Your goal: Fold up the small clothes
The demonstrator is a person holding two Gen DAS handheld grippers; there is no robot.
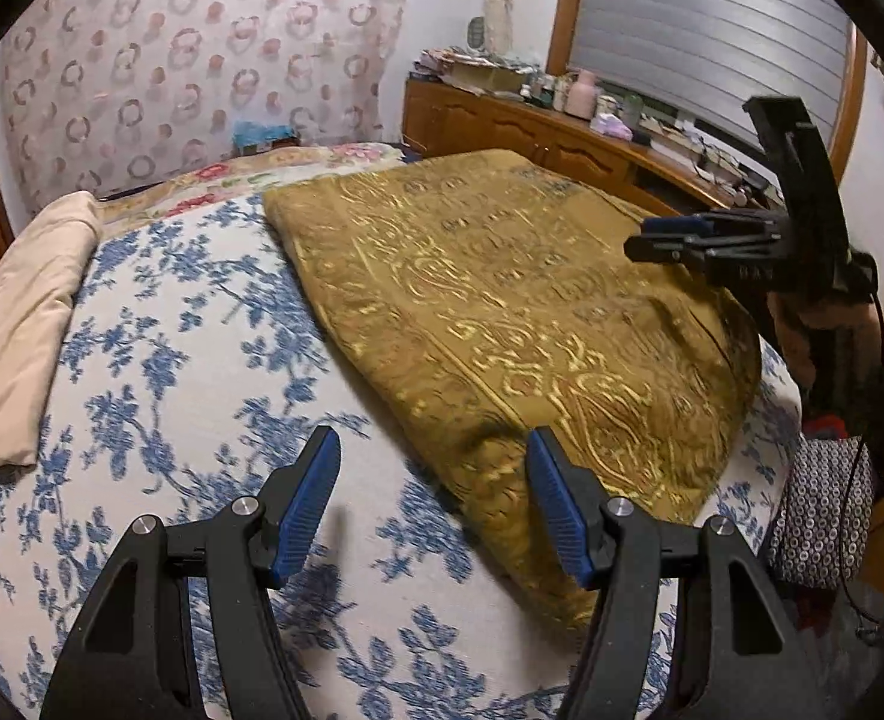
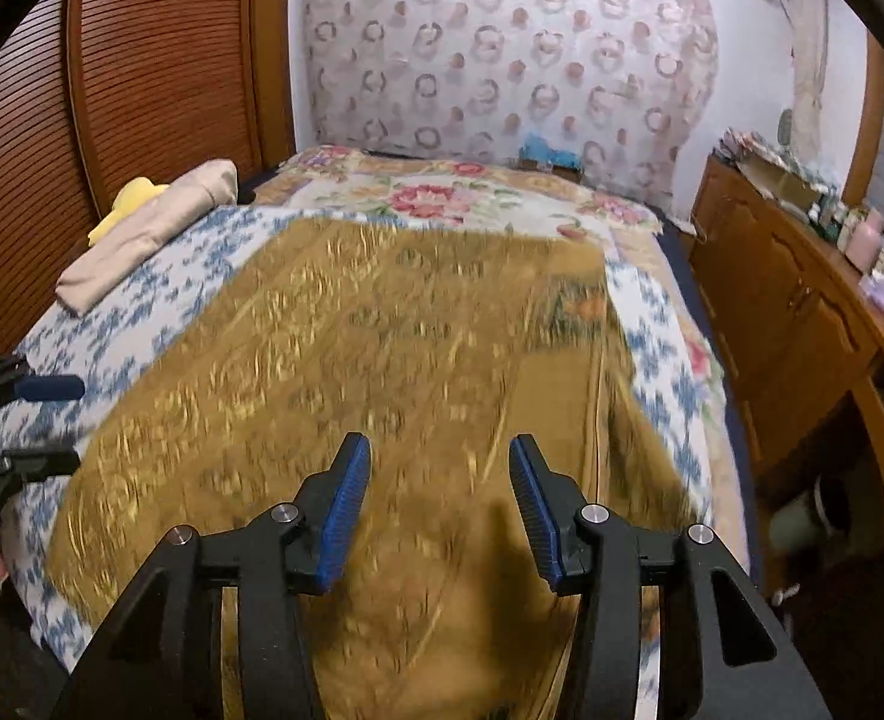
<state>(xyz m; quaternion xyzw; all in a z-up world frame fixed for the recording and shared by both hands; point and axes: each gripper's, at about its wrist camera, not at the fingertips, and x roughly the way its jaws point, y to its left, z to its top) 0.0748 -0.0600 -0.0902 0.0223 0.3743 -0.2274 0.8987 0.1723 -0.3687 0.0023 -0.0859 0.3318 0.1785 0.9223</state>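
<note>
A gold patterned cloth (image 1: 502, 312) lies folded flat on the bed's blue-flowered sheet (image 1: 160, 360). My left gripper (image 1: 433, 450) is open and empty, just above the cloth's near left corner. My right gripper (image 2: 439, 456) is open and empty, above the middle of the cloth's (image 2: 382, 330) near edge. The right gripper also shows in the left wrist view (image 1: 652, 237), held above the cloth's right side. The left gripper shows at the left edge of the right wrist view (image 2: 52, 420).
A folded beige garment (image 1: 22, 324) lies at the bed's left edge, with something yellow (image 2: 127, 204) behind it. A floral cover (image 2: 454, 192) lies at the bed's far end. A wooden cabinet (image 2: 802, 312) with clutter stands on the right. A patterned bag (image 1: 820, 516) hangs near the bed.
</note>
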